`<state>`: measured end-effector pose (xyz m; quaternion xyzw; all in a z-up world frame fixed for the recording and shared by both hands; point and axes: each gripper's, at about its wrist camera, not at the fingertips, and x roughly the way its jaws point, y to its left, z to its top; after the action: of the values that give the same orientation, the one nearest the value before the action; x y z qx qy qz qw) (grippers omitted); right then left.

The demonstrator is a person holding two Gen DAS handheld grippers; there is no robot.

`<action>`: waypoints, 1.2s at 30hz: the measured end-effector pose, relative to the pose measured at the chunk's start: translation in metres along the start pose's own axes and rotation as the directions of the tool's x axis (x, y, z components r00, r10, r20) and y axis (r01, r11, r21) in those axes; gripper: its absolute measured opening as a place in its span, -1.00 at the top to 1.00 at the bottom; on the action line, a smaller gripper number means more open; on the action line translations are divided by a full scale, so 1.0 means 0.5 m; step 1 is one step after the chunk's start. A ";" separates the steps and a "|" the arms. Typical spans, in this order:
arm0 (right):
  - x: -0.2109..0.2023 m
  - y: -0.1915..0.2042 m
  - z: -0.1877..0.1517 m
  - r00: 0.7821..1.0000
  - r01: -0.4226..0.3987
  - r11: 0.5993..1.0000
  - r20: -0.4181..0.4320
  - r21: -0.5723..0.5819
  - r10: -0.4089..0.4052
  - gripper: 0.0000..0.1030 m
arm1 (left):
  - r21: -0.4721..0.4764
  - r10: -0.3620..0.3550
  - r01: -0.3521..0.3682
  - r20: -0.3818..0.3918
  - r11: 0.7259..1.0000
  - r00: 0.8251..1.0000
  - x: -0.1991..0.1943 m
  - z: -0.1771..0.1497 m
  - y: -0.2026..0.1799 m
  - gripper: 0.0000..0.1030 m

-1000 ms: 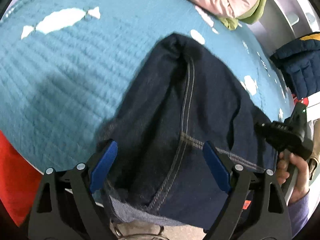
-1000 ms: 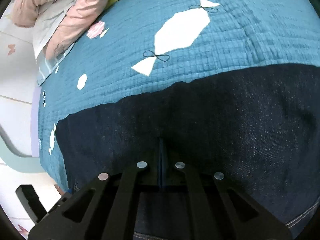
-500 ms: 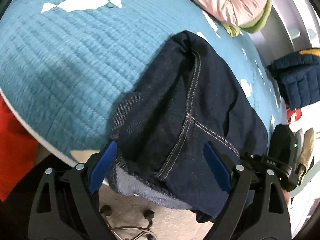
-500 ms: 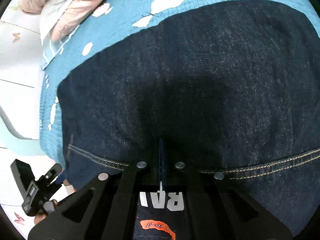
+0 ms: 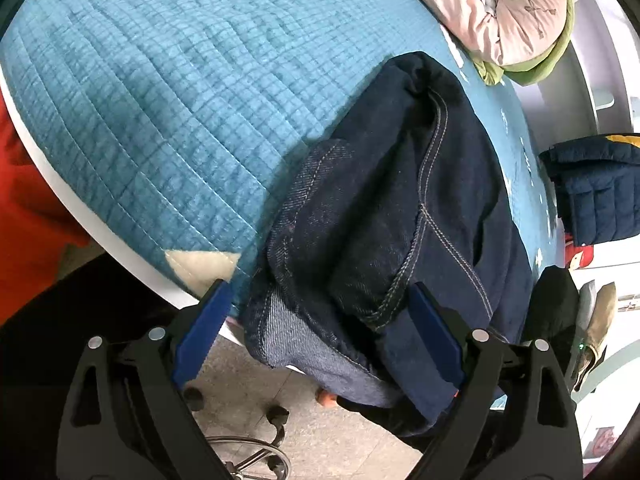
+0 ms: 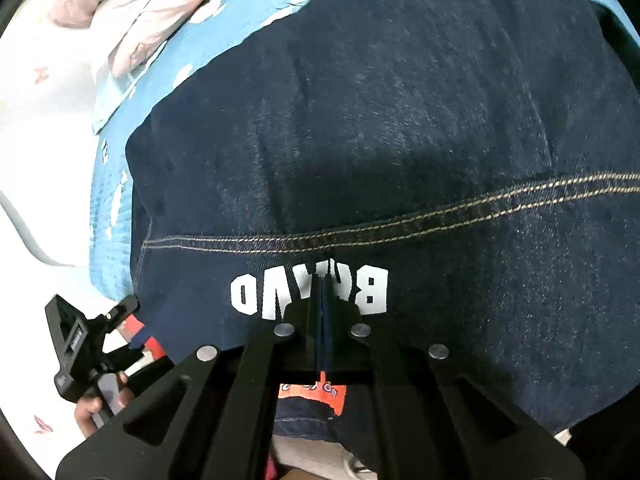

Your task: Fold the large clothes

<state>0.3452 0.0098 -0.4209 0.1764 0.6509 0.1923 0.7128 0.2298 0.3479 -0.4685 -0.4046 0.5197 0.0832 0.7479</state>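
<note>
A dark blue denim garment [image 5: 420,184] with tan stitching lies bunched on the teal quilted bed [image 5: 160,100], its near end hanging over the bed's edge. My left gripper [image 5: 320,328] is open, its blue pads either side of the hanging denim fold, not closed on it. In the right wrist view the same denim [image 6: 380,120] fills the frame, with white lettering [image 6: 308,286] and an orange patch [image 6: 312,394]. My right gripper [image 6: 322,304] is shut, its fingertips pressed together over the lettered part; whether cloth is pinched cannot be told.
A pink and green bundle of bedding [image 5: 504,12] lies at the far end of the bed. A dark navy padded jacket [image 5: 596,188] sits at the right. Floor and a chair base [image 5: 248,440] lie below the bed's edge. The left gripper shows in the right wrist view [image 6: 88,344].
Both grippers have drawn back toward the bed's near edge. The denim has slid with the right gripper, so its lettering and orange patch now show. The left jaws stay open.
</note>
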 end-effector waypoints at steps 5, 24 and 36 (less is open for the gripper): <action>-0.008 -0.003 -0.007 0.999 -0.043 0.999 0.027 0.033 0.042 0.94 | 0.022 0.012 -0.012 0.000 1.000 1.000 -0.002 -0.001 -0.011 -0.36; -0.052 0.134 -0.138 0.960 0.143 0.909 0.280 -0.391 -0.030 0.33 | 0.036 -0.143 0.143 0.003 0.989 0.990 -0.041 -0.003 -0.040 0.57; 0.011 0.274 -0.238 0.913 0.172 0.766 0.392 -0.620 0.112 -0.29 | 0.179 -0.255 0.253 -0.009 0.951 0.967 -0.115 -0.007 -0.184 0.66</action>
<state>0.2210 0.1308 -0.3676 -0.0528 0.3859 0.3504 0.8518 0.2515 0.3019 -0.3727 -0.3986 0.4633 -0.0577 0.7894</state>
